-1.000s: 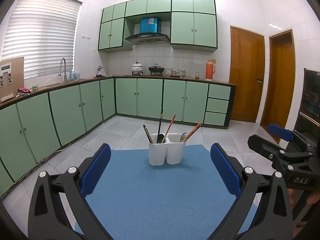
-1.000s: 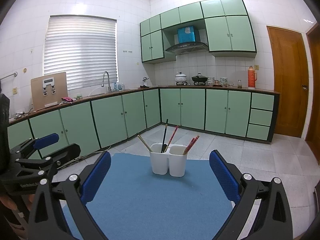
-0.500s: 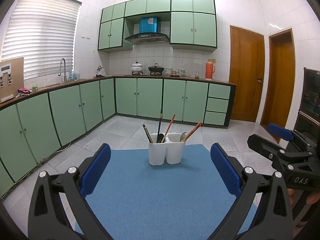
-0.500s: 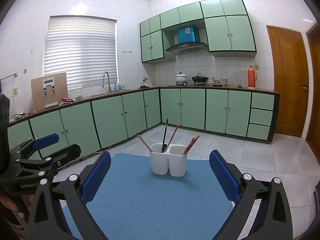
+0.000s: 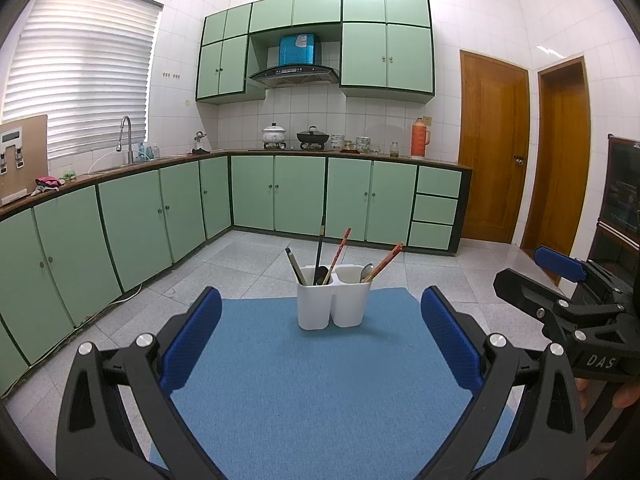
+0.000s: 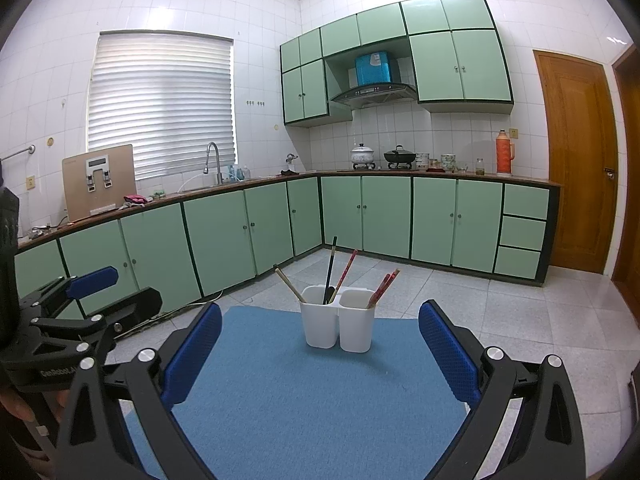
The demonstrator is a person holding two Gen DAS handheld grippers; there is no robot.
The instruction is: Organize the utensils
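A white two-compartment utensil holder (image 5: 333,297) (image 6: 338,318) stands upright near the far edge of a blue mat (image 5: 320,380) (image 6: 316,392). Its left compartment holds a black-handled utensil (image 5: 319,248), chopsticks (image 5: 295,266) and a red chopstick; its right compartment holds a metal spoon (image 5: 366,271) and red chopsticks (image 5: 387,261) (image 6: 383,285). My left gripper (image 5: 320,328) is open, well short of the holder, with nothing between its fingers. My right gripper (image 6: 320,332) is likewise open and empty, at a similar distance. Each gripper appears at the edge of the other's view.
Beyond the mat lies a grey tiled floor (image 5: 248,264). Green cabinets (image 5: 280,196) run along the left and back walls under a counter with pots, a sink tap and a red thermos (image 5: 419,137). Wooden doors (image 5: 492,144) stand at the right.
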